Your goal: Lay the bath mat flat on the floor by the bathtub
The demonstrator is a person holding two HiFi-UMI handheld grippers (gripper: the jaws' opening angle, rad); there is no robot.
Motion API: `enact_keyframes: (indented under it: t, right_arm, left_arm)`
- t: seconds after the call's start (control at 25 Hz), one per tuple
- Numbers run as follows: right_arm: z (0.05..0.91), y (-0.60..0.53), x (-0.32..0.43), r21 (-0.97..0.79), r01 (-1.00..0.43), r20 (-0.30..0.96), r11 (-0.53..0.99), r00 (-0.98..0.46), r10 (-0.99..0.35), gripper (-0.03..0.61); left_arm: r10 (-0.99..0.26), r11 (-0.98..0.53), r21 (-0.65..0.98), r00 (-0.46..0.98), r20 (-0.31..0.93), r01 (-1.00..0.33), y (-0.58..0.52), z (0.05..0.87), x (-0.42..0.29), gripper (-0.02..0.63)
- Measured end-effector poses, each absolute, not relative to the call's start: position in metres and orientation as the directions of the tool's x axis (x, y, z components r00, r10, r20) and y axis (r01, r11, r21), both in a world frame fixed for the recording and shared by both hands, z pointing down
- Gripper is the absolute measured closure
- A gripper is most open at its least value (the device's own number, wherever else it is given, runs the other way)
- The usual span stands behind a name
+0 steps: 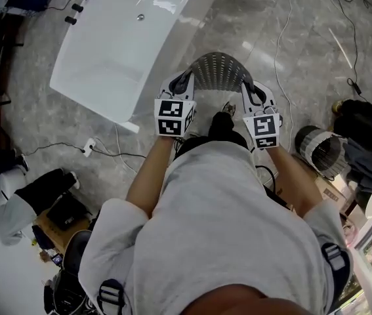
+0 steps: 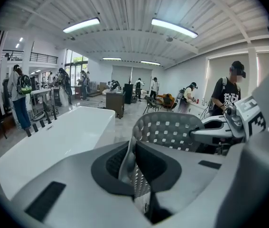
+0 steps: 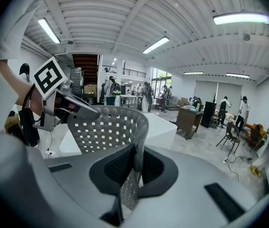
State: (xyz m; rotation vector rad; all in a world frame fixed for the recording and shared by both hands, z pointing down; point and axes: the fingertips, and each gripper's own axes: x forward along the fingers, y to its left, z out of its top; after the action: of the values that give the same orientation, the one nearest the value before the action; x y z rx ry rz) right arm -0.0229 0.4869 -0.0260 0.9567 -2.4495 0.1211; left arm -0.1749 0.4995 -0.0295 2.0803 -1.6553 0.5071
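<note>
The bath mat is grey rubber with small square holes. It hangs in a curved arch between my two grippers, held up off the floor just right of the white bathtub. My left gripper is shut on the mat's left edge, and its own view shows the mat pinched in the jaws with the bathtub to the left. My right gripper is shut on the right edge, where the mat is again clamped between the jaws. Part of the floor is hidden beneath the mat.
The grey marbled floor carries loose cables and a white plug. A grey round basket and dark bags sit at the right. A seated person's legs are at the left, and several people stand far off.
</note>
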Motion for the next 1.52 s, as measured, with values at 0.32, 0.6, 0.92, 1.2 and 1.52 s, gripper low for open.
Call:
enact_keyframes:
  t: [0.32,0.6,0.92,1.2,1.52]
  right_arm:
    - [-0.007,0.442,0.016,0.083,-0.652,0.498,0.754,-0.628,-0.598,0.558]
    - [0.009,0.402,0.046,0.054,-0.674,0.524,0.737,-0.609,-0.595,0.558]
    - [0.021,0.379,0.065,0.039,-0.706,0.540,0.707,-0.580,-0.609,0.558]
    - [0.067,0.361,0.063,0.020,-0.714,0.605,0.700,-0.549,-0.577,0.558]
    - [0.131,0.347,0.050,-0.020,-0.733,0.658,0.680,-0.522,-0.543,0.557]
  left_arm:
    - [-0.786,-0.180,0.142,0.229,0.574,-0.973,0.456,-0.015,-0.140,0.584]
    - [-0.774,-0.188,0.168,0.252,0.581,-0.968,0.407,0.005,-0.120,0.583]
    - [-0.761,-0.223,0.170,0.281,0.585,-0.960,0.368,0.016,-0.106,0.583]
    - [-0.722,-0.272,0.172,0.319,0.614,-0.947,0.336,0.059,-0.105,0.584]
    - [-0.674,-0.322,0.163,0.347,0.653,-0.932,0.306,0.128,-0.110,0.583]
